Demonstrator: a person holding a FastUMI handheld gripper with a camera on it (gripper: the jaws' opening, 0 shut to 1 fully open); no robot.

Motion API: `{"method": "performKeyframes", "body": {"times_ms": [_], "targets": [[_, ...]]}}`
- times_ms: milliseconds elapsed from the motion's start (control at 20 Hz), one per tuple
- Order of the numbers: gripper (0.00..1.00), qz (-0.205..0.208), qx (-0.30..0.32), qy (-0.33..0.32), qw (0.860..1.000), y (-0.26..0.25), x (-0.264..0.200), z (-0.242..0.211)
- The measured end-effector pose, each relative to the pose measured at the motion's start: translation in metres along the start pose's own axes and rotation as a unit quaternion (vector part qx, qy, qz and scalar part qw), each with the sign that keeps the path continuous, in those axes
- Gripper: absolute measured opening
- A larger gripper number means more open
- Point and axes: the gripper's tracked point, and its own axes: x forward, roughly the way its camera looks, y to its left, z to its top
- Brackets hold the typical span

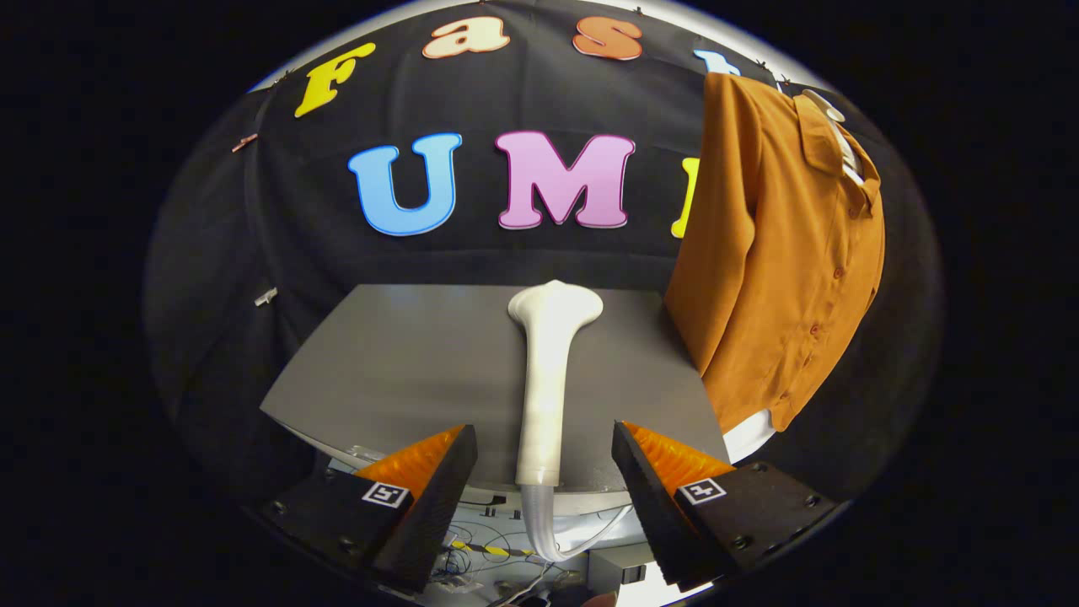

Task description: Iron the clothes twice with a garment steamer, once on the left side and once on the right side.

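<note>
A white garment steamer (544, 384) lies on the grey table (405, 362), its head pointing away from me and its handle end toward me. Its clear hose (539, 527) drops over the table's near edge. My gripper (544, 459) is open, one finger on each side of the handle's near end, neither touching it. An orange button-up shirt (784, 253) hangs on a white hanger (830, 110) to the right, beyond the table's right edge, against the black booth wall.
Below the table's near edge sit wires (489, 548) and white equipment. The grey tabletop left of the steamer is bare. A small clip (265, 296) is pinned to the cloth wall at the left.
</note>
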Motion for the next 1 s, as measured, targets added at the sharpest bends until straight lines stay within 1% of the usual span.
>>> {"method": "performKeyframes", "body": {"times_ms": [50, 150, 200, 350, 450, 500, 600, 650, 700, 850, 1000], "targets": [[1.0, -0.006, -0.001, 0.013, 1.0, -0.001, 0.01, -0.005], [0.96, -0.014, -0.002, 0.033, 0.999, 0.0, 0.023, -0.014], [0.86, -0.017, -0.003, 0.04, 0.999, -0.002, 0.027, -0.019], [0.75, -0.023, 0.01, 0.064, 0.998, -0.005, 0.04, -0.029], [0.5, -0.014, 0.031, 0.065, 0.997, 0.002, 0.042, -0.03], [0.38, -0.01, 0.027, 0.053, 0.998, 0.003, 0.043, -0.028], [0.3, 0.002, 0.016, 0.022, 1.0, 0.003, 0.044, -0.025], [0.27, 0.005, 0.023, 0.008, 1.0, 0.003, 0.037, -0.018], [0.23, 0.004, 0.03, 0.001, 1.0, 0.001, 0.038, -0.023], [0.23, 0.009, 0.044, -0.029, 0.999, 0.0, 0.029, -0.012], [0.23, 0.009, 0.038, -0.083, 0.996, -0.004, 0.0, 0.008]]}}
